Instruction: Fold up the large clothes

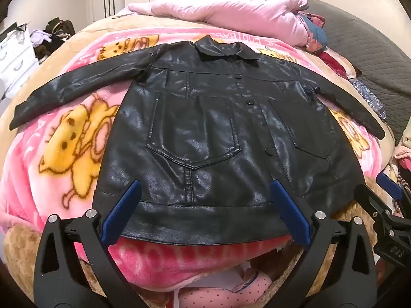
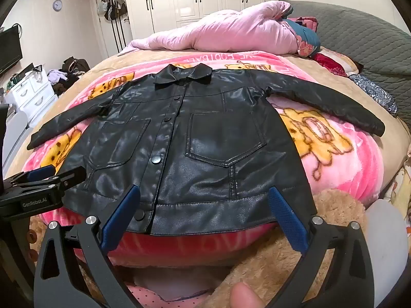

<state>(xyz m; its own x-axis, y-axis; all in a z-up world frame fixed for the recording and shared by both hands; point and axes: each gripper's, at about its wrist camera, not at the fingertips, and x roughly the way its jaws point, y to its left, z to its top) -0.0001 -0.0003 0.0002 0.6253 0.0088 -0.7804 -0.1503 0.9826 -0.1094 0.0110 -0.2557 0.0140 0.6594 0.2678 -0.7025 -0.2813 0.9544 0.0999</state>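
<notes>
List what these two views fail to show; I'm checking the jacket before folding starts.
- Black leather jacket: its back and lining, both views; it lies front-up on the pink cartoon blanket.
- Hem middle: left wrist view, partly behind the left gripper fingers.
- Round wall clock: right wrist view, hands too small.

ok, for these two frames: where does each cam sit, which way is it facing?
Left wrist: on the left gripper, jaws open, angled down over the black jacket's hem; right gripper at its right edge.
Right wrist: on the right gripper, jaws open, same downward angle; left gripper at its left edge, a fingertip at the bottom.
Shared: jacket, cartoon blanket, pink duvet, wardrobes behind.
</notes>
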